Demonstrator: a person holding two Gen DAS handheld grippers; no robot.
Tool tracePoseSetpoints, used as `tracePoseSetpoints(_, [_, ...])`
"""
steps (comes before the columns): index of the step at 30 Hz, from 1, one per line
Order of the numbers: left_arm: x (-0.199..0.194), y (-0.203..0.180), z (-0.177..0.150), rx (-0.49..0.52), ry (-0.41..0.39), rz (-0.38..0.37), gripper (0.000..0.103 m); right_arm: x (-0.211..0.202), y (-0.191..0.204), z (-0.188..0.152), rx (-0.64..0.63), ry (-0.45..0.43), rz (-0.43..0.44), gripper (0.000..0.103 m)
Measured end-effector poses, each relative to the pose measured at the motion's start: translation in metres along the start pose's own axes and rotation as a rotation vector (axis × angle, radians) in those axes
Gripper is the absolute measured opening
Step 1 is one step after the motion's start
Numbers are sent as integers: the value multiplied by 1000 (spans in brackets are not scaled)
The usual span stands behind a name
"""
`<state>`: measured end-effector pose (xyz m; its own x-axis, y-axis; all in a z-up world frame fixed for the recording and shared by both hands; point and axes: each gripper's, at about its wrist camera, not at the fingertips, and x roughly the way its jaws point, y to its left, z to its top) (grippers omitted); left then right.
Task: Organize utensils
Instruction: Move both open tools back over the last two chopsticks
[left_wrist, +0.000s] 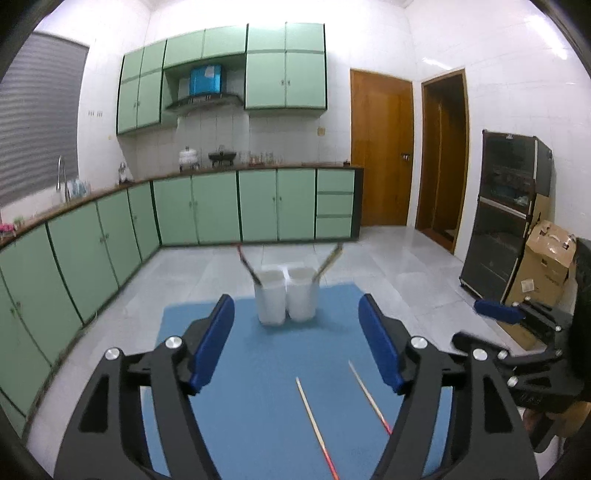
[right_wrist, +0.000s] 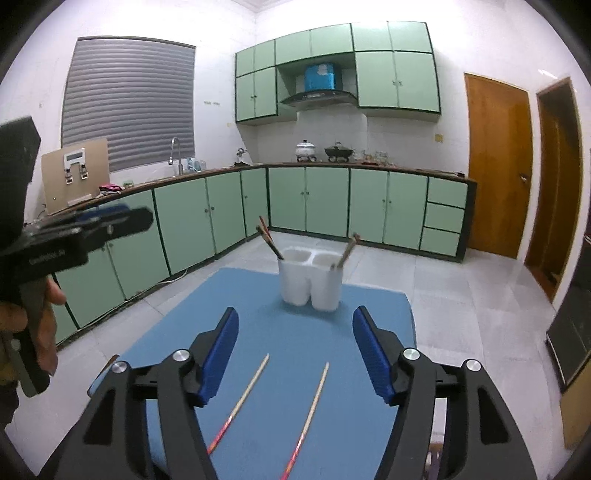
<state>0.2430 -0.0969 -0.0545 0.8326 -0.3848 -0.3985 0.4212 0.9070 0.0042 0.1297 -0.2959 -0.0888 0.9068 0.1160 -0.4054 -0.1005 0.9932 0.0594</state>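
Both the left gripper (left_wrist: 296, 345) and the right gripper (right_wrist: 295, 352) were held open and empty, blue ribbed pads apart. Two slender pale chopsticks (right_wrist: 248, 397) with red ends lay on the smooth blue mat (right_wrist: 258, 295), near a white twin-cup plastic holder (right_wrist: 310, 280) with dark chopsticks (right_wrist: 269, 242) in it.

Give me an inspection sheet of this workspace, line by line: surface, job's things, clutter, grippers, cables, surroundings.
Surface: blue table, mostly bare.
Job's things: white two-cup holder at the far end, dark chopsticks leaning in each cup; two light chopsticks lying loose at the near end, apart from each other.
Clutter: nothing seen.
Grippers: left gripper and right gripper, jaws open, nothing between them.
Cables: one along the floor by the green cabinets.
Surroundings: kitchen; wooden door, cardboard box.
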Motion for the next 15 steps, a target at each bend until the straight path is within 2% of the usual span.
tracePoseSetpoints(7, [-5,7,-77,-80,105,19,74,-16,-6,-56,72,41,-73,65])
tracePoseSetpoints(9, [-1,7,-108,-125,166,4,74,-14,-6,-77,90,65,-82,65])
tracePoseSetpoints(15, [8,-10,-179,-151,263,4,73,3,-6,-128,151,153,-92,62])
